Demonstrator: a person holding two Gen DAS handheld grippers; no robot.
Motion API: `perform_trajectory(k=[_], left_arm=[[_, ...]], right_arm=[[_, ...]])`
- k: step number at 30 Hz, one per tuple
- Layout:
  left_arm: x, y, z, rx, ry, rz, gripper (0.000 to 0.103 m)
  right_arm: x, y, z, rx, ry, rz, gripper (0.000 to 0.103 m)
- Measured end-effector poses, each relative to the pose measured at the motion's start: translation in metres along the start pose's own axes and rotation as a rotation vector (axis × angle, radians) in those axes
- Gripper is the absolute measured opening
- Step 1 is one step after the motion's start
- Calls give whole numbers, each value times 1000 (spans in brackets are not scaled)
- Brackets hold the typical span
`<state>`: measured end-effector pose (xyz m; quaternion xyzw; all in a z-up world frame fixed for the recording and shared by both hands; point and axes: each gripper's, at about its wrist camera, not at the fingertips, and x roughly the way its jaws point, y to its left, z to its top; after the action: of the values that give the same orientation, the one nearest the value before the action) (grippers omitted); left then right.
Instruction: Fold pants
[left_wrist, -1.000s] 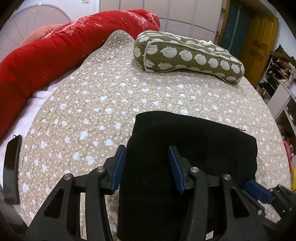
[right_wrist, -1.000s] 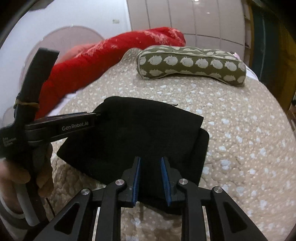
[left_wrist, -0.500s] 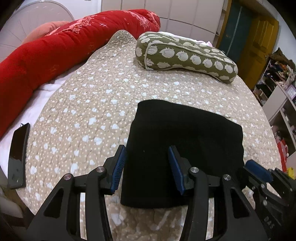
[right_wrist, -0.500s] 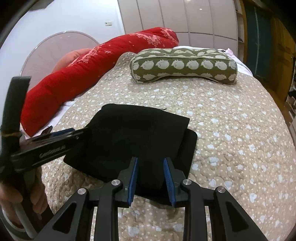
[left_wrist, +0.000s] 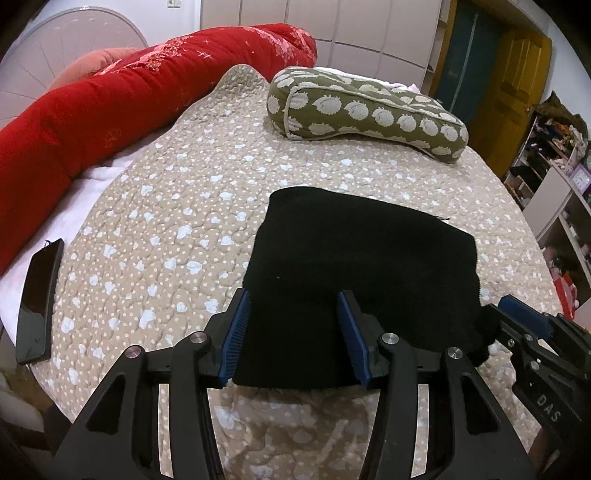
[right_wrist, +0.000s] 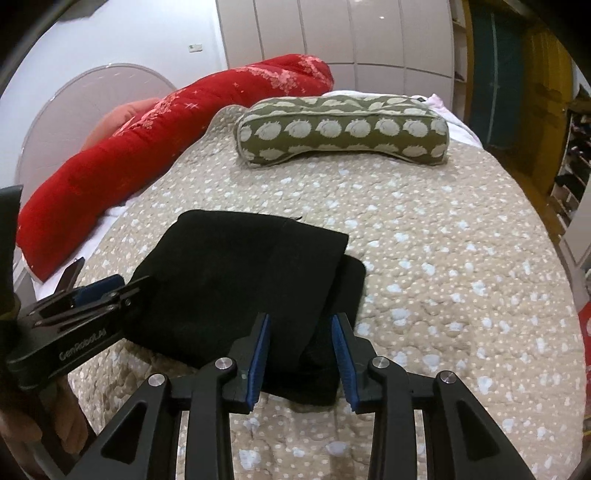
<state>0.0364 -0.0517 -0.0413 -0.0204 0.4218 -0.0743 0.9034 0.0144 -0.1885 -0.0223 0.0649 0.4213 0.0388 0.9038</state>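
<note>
Folded black pants (left_wrist: 362, 266) lie flat on the beige dotted quilt (left_wrist: 177, 206). My left gripper (left_wrist: 293, 302) hovers open over their near left edge, its blue pads clear of the cloth. In the right wrist view the pants (right_wrist: 236, 280) show a lower layer sticking out at the right. My right gripper (right_wrist: 301, 321) is at their near right corner; its jaws are opening, with the fabric lying between them but not pinched. Each gripper also shows in the other's view: the right gripper (left_wrist: 524, 317) and the left gripper (right_wrist: 99, 291).
An olive patterned pillow (left_wrist: 369, 110) lies beyond the pants, and a long red bolster (left_wrist: 129, 99) runs along the left side. A dark phone (left_wrist: 38, 299) rests at the quilt's left edge. Cluttered shelves (left_wrist: 554, 177) stand to the right. A hand (right_wrist: 22, 424) holds the left tool.
Both grippers drew back toward the near edge of the bed, so the pants look farther off. The right jaws spread wider and let go of the fabric they pinched.
</note>
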Motion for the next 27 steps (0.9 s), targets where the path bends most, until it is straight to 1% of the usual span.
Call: perform_trajectory(k=[3,7,13,27], left_arm=[[-6,-4,-1,8,-24,5,49],[-12,-9,-3,26,-35,4,48],[-19,-9,-2,27,-54,10,48],[-24,-6,-2,21,-59,18,49]], right_arm=[[-1,-2,1,6,-1,-13,33],[-4,-3,2,8,-6,-23,33],[-8,-3,2,7,-17,-31,33],[-12,1,1,0,-22,-32,34]])
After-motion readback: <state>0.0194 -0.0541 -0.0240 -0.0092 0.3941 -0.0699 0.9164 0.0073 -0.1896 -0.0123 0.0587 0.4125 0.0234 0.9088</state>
